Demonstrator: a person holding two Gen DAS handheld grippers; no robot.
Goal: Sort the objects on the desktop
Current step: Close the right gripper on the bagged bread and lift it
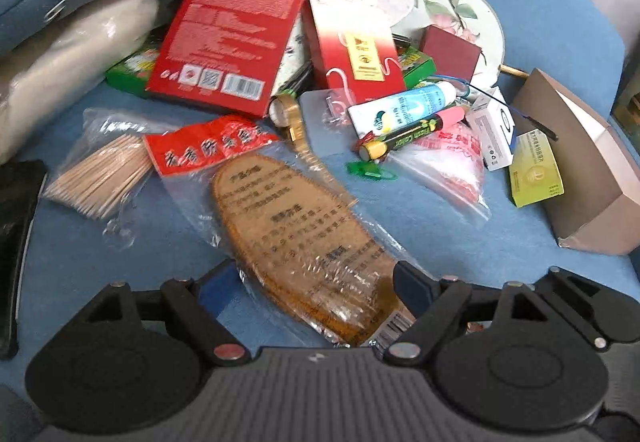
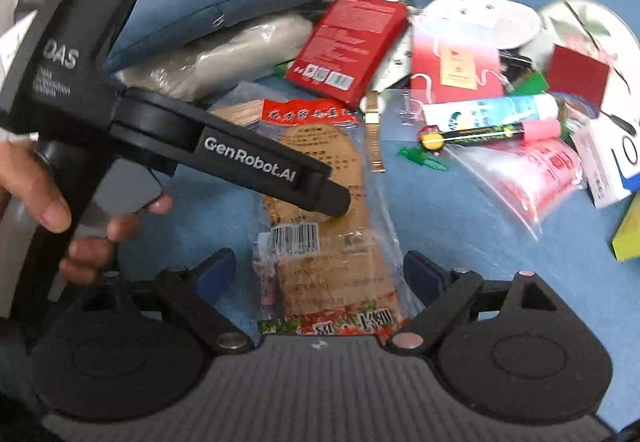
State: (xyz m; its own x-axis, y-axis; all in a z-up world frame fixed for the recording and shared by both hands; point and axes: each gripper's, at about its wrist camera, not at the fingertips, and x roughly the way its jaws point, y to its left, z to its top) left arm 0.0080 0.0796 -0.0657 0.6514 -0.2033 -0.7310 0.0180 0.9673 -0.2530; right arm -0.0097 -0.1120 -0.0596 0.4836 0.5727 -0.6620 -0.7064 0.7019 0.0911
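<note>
Over the insole packet (image 1: 304, 238), both tools gape, apparently holding nothing.

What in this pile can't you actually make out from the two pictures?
- Printing on the insole packet: too small and glared over in the left wrist view.
- Green box: mostly under the red box, left wrist view.
- Yellow box: cut off by the edge of the right wrist view.
- Round fan: blurred, right wrist view.
</note>
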